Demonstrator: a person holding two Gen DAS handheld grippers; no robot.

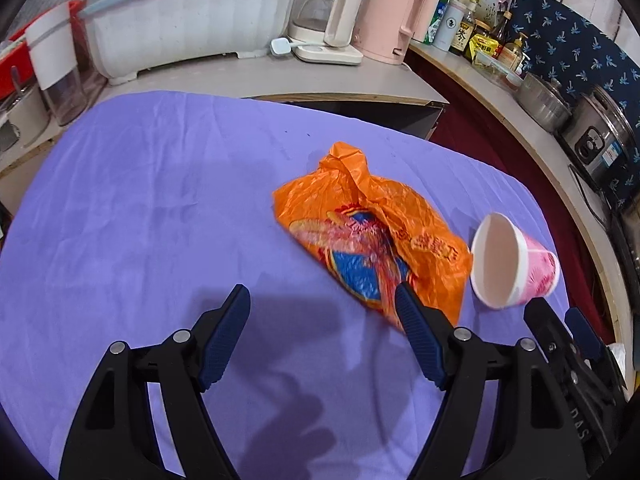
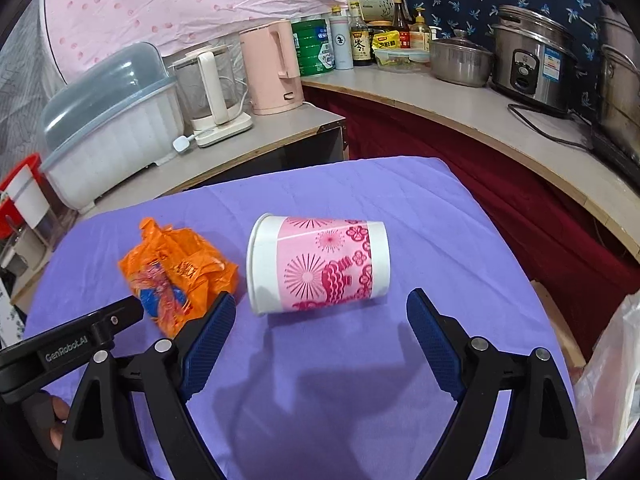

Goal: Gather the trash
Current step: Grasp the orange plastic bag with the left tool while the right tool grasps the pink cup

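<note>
A crumpled orange plastic bag (image 1: 368, 236) lies on the purple cloth, also in the right wrist view (image 2: 176, 268). A pink and white paper cup (image 1: 512, 260) lies on its side right of the bag, also in the right wrist view (image 2: 320, 264). My left gripper (image 1: 322, 300) is open and empty above the cloth, its right finger over the bag's near edge. My right gripper (image 2: 320, 304) is open and empty, just short of the cup, fingers wider than it. The left gripper's body (image 2: 72, 344) shows at the left of the right wrist view.
The table has a purple cloth (image 1: 160, 200). Behind it a counter holds a white dish rack with lid (image 1: 188, 40), a glass kettle (image 1: 328, 12), a pink kettle (image 1: 388, 16), bottles (image 1: 468, 28) and steel pots (image 2: 532, 60). A clear plastic bag (image 2: 612, 380) hangs at right.
</note>
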